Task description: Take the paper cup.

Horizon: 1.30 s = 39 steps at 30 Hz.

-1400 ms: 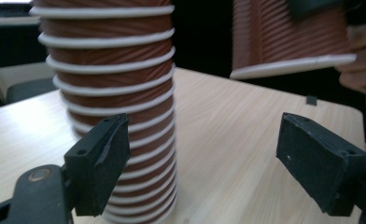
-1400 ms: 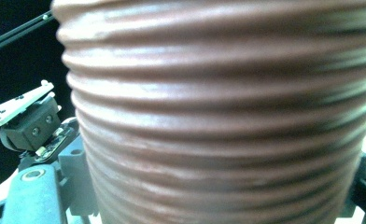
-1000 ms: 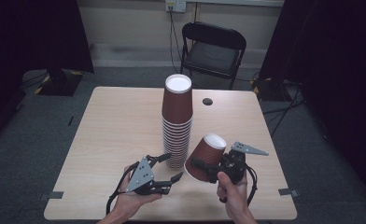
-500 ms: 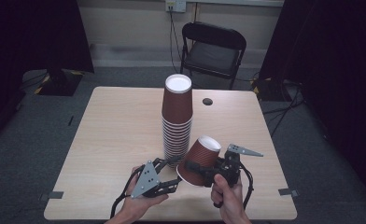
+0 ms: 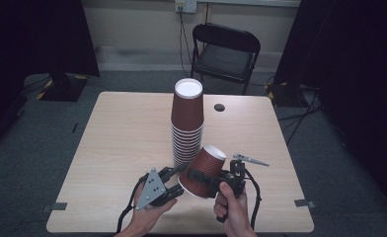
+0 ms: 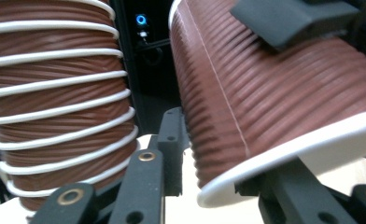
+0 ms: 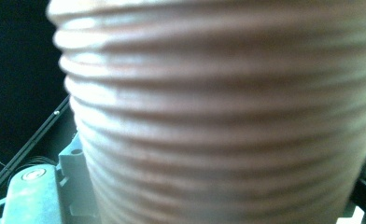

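Observation:
A tall stack of upturned brown ribbed paper cups (image 5: pixel 187 123) stands mid-table, and it rises at the left of the left gripper view (image 6: pixel 55 93). In front of it hangs a single brown cup (image 5: pixel 204 170), tilted with its white rim toward the lower left. My right gripper (image 5: pixel 201 177) is shut on its body, and one of its black fingers (image 6: pixel 284 18) lies across the cup (image 6: pixel 265 93). My left gripper (image 5: pixel 177 181) has just been closing, and its jaws (image 6: pixel 228 163) now sit against the cup's rim end. The same cup (image 7: pixel 218 116) looms blurred in the right gripper view.
The wooden table (image 5: pixel 117 138) has bare room left of the stack. A small black disc (image 5: pixel 219 107) lies behind the stack to the right. A black folding chair (image 5: pixel 226 54) stands beyond the far edge, with dark curtains on both sides.
The right hand brought the single cup left and down toward the left gripper. The left gripper's jaws, open beside the stack before, closed in around the cup's rim end.

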### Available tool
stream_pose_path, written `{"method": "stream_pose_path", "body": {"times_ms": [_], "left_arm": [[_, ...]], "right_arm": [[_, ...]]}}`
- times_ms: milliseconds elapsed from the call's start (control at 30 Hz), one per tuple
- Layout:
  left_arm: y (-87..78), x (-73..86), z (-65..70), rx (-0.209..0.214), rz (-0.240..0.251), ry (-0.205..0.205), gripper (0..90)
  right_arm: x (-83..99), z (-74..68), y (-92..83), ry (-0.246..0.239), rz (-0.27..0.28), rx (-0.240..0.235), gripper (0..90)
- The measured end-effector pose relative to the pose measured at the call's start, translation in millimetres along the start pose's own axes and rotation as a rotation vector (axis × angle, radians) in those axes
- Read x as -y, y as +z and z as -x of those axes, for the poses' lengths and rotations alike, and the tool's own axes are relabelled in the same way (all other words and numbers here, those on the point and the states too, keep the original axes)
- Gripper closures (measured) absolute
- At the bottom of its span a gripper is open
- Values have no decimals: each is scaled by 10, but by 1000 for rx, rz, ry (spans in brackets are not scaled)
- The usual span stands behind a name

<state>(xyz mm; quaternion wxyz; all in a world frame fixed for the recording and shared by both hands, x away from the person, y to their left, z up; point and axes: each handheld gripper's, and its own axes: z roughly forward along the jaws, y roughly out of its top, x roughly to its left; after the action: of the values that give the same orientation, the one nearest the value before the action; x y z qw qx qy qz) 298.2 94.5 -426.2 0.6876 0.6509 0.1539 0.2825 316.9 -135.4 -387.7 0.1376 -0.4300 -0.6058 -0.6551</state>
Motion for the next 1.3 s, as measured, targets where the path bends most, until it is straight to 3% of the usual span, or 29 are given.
{"method": "stream_pose_path", "body": {"times_ms": [267, 367, 533, 733, 1133, 1300], "left_arm": [[0, 16, 0, -26, 3, 6, 714], [-5, 39, -13, -28, 10, 22, 776], [-10, 46, -41, 4, 10, -22, 808], [-26, 40, -60, 12, 9, -33, 830], [-37, 55, -40, 41, -15, -48, 842], [-63, 53, -56, 53, -42, -68, 844]], "right_arm": [[57, -14, 86, 18, -16, -2, 156], [76, -20, 112, 14, -38, 6, 155], [97, -10, 126, 4, -40, -1, 134], [108, -4, 151, 2, -38, -15, 119], [6, 22, 54, -8, 27, -17, 130], [-95, 26, -34, -53, 59, -2, 130]]}}
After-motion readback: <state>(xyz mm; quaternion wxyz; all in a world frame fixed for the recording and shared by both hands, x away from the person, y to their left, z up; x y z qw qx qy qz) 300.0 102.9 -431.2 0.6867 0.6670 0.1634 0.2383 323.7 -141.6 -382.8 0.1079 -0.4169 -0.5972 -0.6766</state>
